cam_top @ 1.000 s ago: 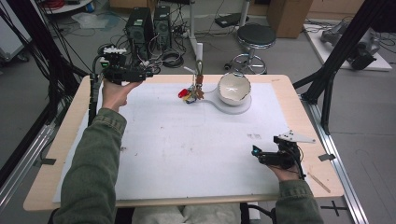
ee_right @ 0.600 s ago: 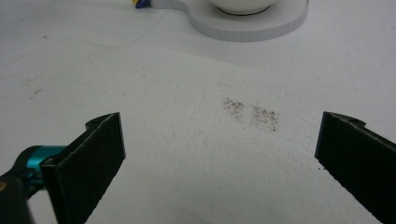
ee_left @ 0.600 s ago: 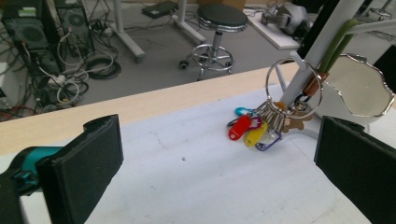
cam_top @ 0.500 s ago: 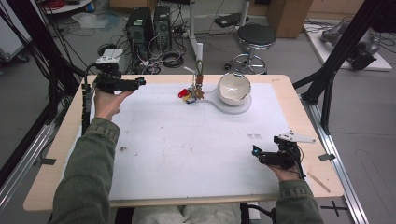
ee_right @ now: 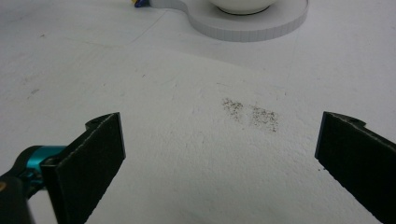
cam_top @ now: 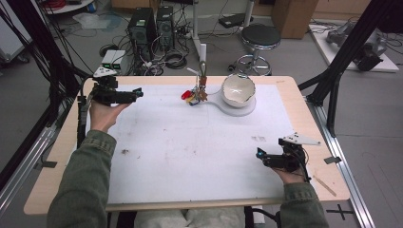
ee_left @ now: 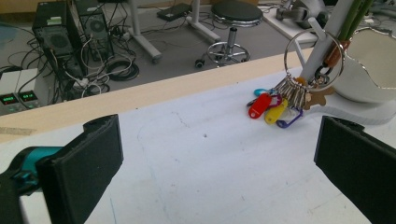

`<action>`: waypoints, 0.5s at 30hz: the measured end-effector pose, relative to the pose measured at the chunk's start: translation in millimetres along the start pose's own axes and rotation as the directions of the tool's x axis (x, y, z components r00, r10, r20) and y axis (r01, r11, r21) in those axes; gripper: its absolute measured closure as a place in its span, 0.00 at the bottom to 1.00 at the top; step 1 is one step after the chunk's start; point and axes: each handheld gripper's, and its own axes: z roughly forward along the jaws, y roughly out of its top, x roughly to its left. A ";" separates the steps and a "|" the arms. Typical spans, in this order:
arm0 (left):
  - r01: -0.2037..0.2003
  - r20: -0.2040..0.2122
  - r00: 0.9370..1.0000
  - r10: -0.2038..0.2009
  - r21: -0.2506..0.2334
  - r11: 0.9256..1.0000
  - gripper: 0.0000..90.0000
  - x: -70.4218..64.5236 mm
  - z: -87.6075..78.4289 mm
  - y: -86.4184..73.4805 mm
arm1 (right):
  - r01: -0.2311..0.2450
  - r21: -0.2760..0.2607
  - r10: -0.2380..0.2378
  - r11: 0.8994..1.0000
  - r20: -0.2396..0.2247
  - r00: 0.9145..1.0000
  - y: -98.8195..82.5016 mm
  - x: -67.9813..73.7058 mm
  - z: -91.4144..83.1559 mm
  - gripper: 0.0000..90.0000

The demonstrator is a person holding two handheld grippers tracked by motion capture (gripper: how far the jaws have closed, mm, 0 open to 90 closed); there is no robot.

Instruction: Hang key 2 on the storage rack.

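A ring of keys with red, yellow and blue tags (cam_top: pixel 192 96) (ee_left: pixel 275 105) hangs on the white peg (ee_left: pixel 317 51) of a white stand (cam_top: pixel 237 110) (ee_right: pixel 252 23) at the table's far middle. A white bowl (cam_top: pixel 237 89) (ee_left: pixel 373 65) sits on that stand's round base. My left gripper (cam_top: pixel 138 93) (ee_left: pixel 217 158) is held above the far left of the mat, open and empty, pointing right toward the keys from some way off. Near the front right corner my right gripper (cam_top: pixel 259 154) (ee_right: pixel 219 158) rests low over the mat, open, with nothing between its jaws.
A white mat (cam_top: pixel 190 152) covers the wooden table, with a dark smudge (ee_right: pixel 252 114) ahead of the right gripper. Computer towers (cam_top: pixel 147 26), cables and a stool (cam_top: pixel 259 38) stand on the floor beyond the far edge. Black frame posts (cam_top: pixel 332 80) flank both sides.
My left gripper has moved left and back toward the person, away from the far edge. The right gripper, keys and bowl have stayed put.
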 end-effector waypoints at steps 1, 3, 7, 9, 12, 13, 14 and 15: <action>0.001 -0.002 1.000 -0.001 -0.004 1.000 0.02 -0.3 -1.3 -0.9 | -0.003 0.002 0.003 1.000 0.000 1.000 0.0 0.3 -0.1 0.01; 0.006 -0.003 1.000 -0.006 -0.007 1.000 0.02 -0.5 -4.3 -2.3 | -0.003 0.002 0.003 1.000 0.000 1.000 0.1 0.5 -0.2 0.01; 0.023 0.001 1.000 -0.023 -0.031 0.999 0.02 0.7 -11.6 -7.9 | -0.003 0.002 0.003 1.000 0.001 1.000 0.0 0.6 -0.2 0.01; 0.030 -0.001 1.000 -0.030 -0.044 0.999 0.02 1.2 -15.6 -12.0 | 0.000 0.002 0.000 1.000 0.002 1.000 0.0 0.7 0.1 0.01; 0.042 -0.004 0.999 -0.042 -0.055 0.998 0.02 3.5 -21.2 -19.7 | 0.002 0.002 -0.002 1.000 0.000 1.000 0.1 1.2 0.5 0.01; 0.043 -0.010 0.999 -0.044 -0.055 0.998 0.02 4.4 -23.3 -22.4 | 0.003 0.001 -0.003 1.000 0.000 1.000 0.2 1.1 0.5 0.01; 0.046 -0.014 0.999 -0.047 -0.060 0.997 0.02 5.1 -25.0 -25.1 | 0.001 0.001 -0.001 1.000 0.001 1.000 0.2 1.2 0.5 0.01; 0.046 -0.019 0.999 -0.047 -0.059 0.997 0.02 6.1 -27.0 -27.7 | 0.002 0.001 -0.002 1.000 0.002 1.000 0.2 1.0 0.3 0.01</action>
